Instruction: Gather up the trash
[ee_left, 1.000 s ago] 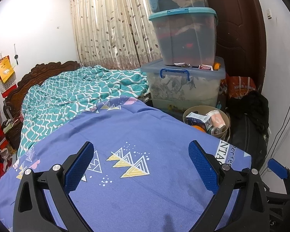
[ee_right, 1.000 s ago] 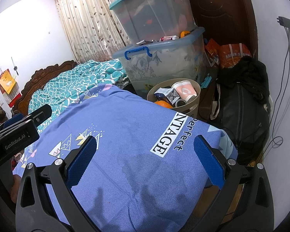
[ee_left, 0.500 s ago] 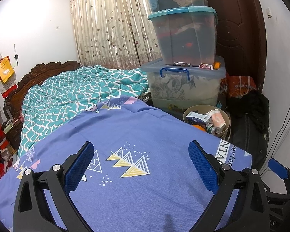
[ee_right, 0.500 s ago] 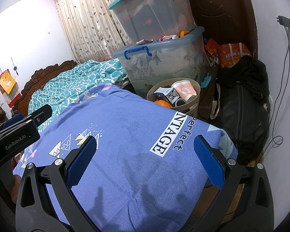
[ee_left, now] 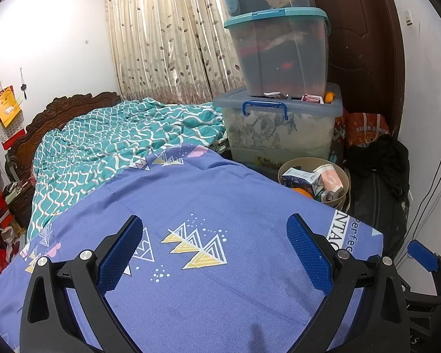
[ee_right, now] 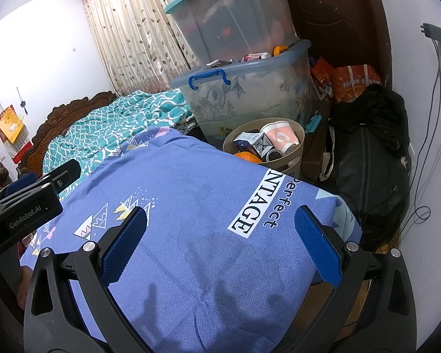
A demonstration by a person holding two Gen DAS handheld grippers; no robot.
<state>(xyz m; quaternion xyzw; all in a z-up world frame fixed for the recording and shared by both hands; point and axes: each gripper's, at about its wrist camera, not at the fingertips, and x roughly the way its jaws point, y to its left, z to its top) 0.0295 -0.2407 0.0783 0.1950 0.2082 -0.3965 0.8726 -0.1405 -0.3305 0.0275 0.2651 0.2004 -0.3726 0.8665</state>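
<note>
A round beige waste bin (ee_left: 345, 181) (ee_right: 299, 135) stands on the floor past the foot of the bed. Inside it lie a blue carton (ee_right: 250, 143), a pink-and-white paper cup (ee_right: 280, 138), a can (ee_left: 327, 196) and an orange (ee_right: 247, 156). More wrappers (ee_right: 251, 57) and an orange item (ee_right: 279, 49) rest on the lid of the lowest storage box. My left gripper (ee_left: 214, 254) hovers open over the blue bedsheet, holding nothing. My right gripper (ee_right: 220, 242) also stands open and empty above the sheet, nearer the bin.
Stacked clear storage boxes (ee_left: 279, 53) rise behind the bin, by a dark door (ee_right: 338, 14). A black bag (ee_right: 370, 164) and orange bags (ee_right: 352, 81) fill the floor at right. Cables (ee_right: 426, 147) hang down the right wall. A teal quilt (ee_left: 117, 141) covers the bed's far half.
</note>
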